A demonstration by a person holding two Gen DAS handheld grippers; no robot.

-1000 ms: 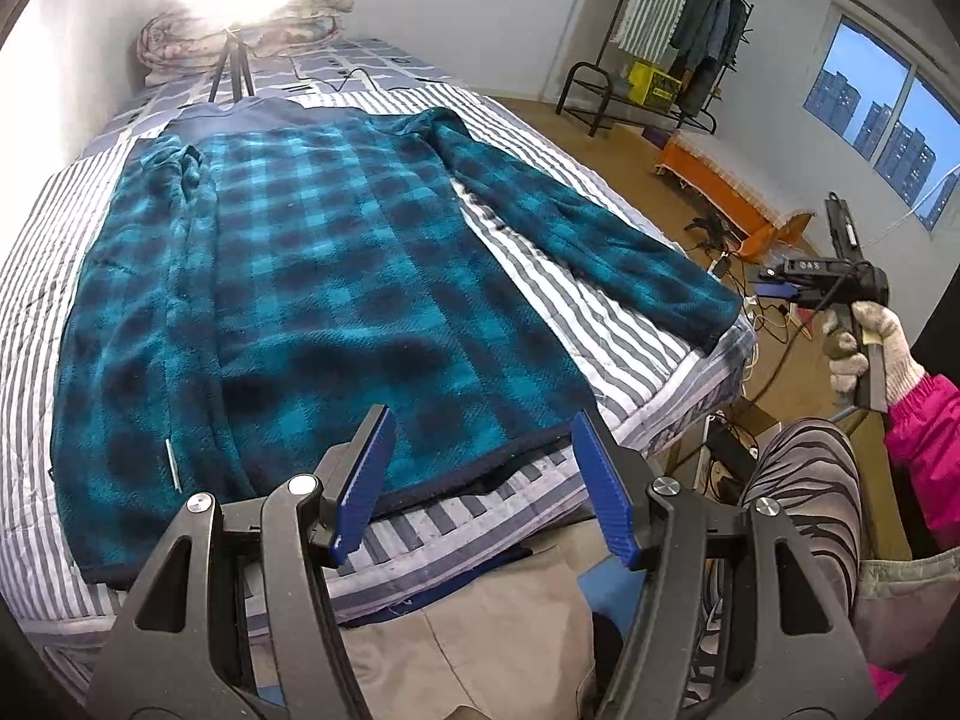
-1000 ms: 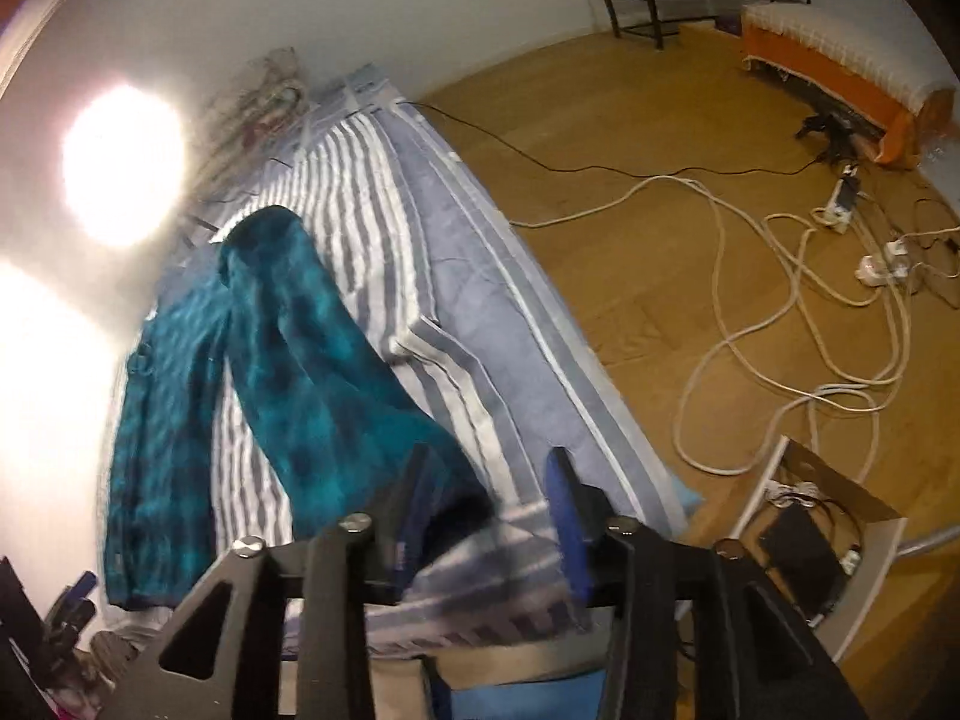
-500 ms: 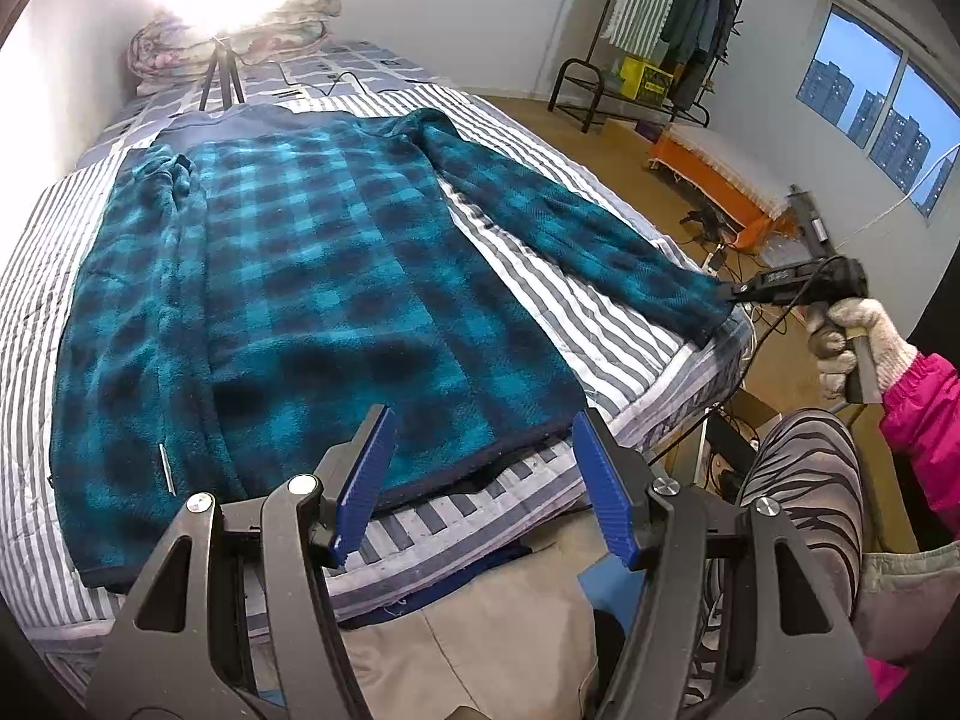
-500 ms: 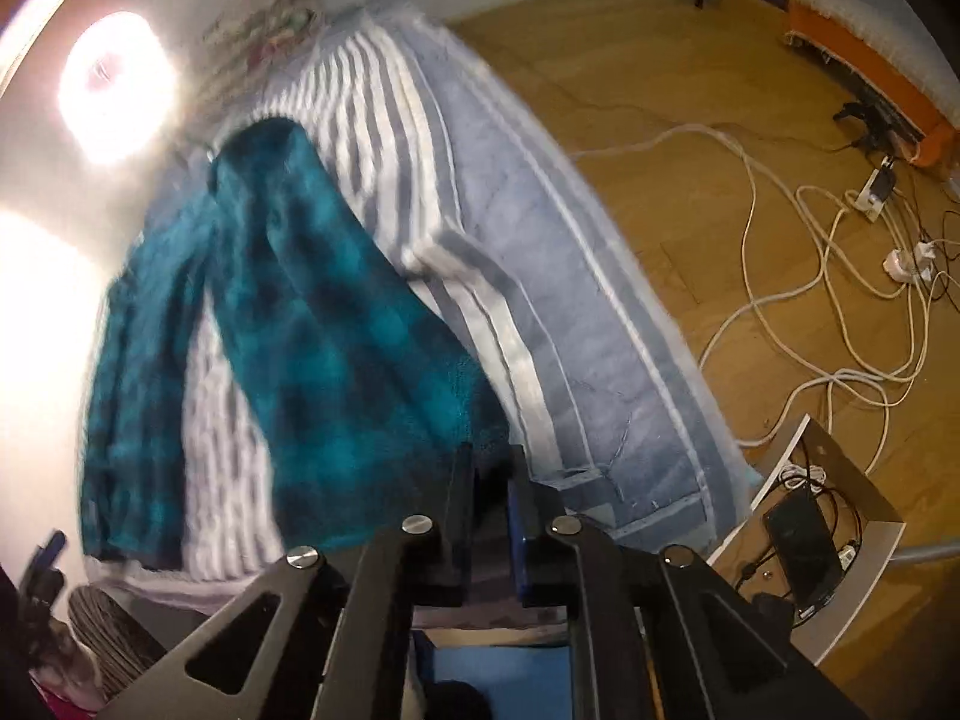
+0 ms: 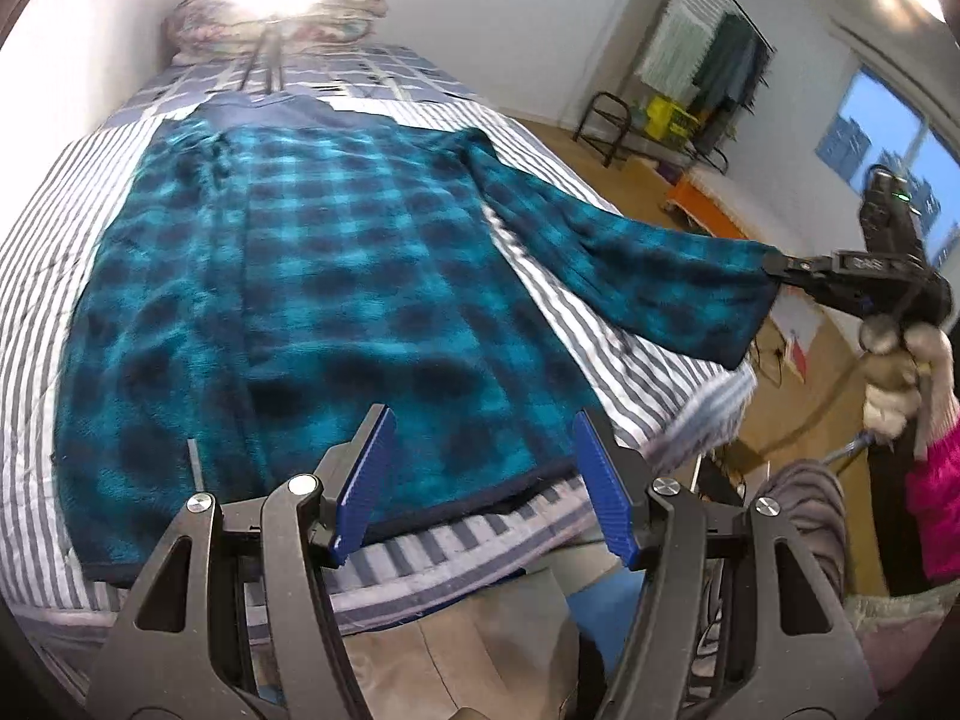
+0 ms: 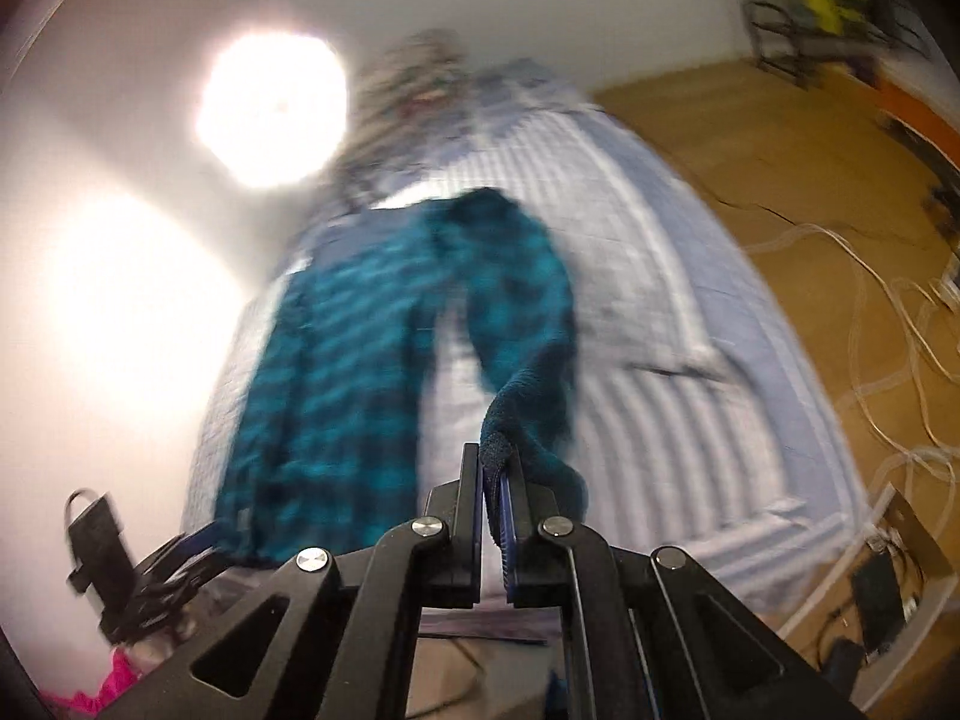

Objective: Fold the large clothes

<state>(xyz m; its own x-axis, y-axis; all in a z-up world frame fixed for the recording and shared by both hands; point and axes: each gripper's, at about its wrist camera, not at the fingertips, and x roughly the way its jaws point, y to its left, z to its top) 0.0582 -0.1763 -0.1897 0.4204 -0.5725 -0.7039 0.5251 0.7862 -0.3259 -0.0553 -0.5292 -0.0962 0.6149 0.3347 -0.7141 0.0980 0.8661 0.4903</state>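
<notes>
Left wrist view: plaid jacket (image 5: 312,312) lies lengthwise, collar farthest away.

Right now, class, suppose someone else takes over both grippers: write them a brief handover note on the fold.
Right gripper: shut on the cuff of the teal plaid fleece jacket's sleeve, lifted off the bed.
Left gripper: open, empty, above the jacket's hem.
Jacket body: flat on the striped bed cover.
Done: cuff gripped.
Left: lay sleeve across body, then fold the rest.
</notes>
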